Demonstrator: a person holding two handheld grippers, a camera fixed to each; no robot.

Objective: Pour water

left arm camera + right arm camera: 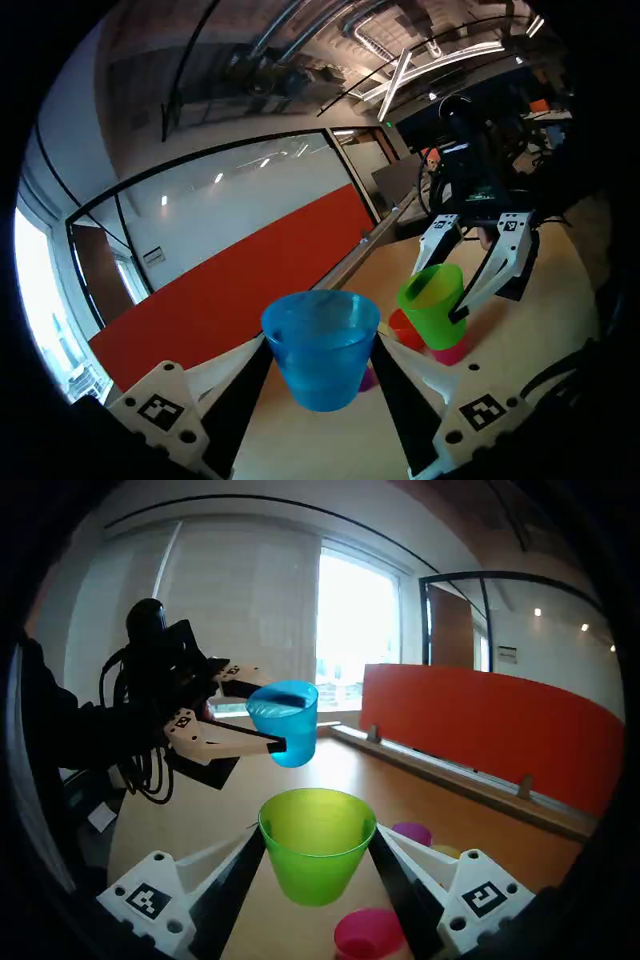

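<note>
My left gripper (pixel 323 364) is shut on a translucent blue cup (pixel 322 346) holding water, held upright above the wooden table (pixel 520 336). The right gripper (pixel 464 276) faces it from farther off, shut on a lime green cup (pixel 433 305). In the right gripper view, that green cup (pixel 317 844) sits between my right gripper's (pixel 317 856) fingers, open mouth up and looking empty. Beyond it the left gripper (pixel 268 716) holds the blue cup (pixel 284 720) slightly tilted, higher than the green one and apart from it.
Small cups stand on the table below: a pink one (pixel 368 933), a purple one (pixel 413 832), a yellow one (pixel 446 851), and an orange-red one (pixel 405 328). An orange divider panel (pixel 496 720) runs along the table's far edge. A dark sleeve (pixel 80 728) holds the left gripper.
</note>
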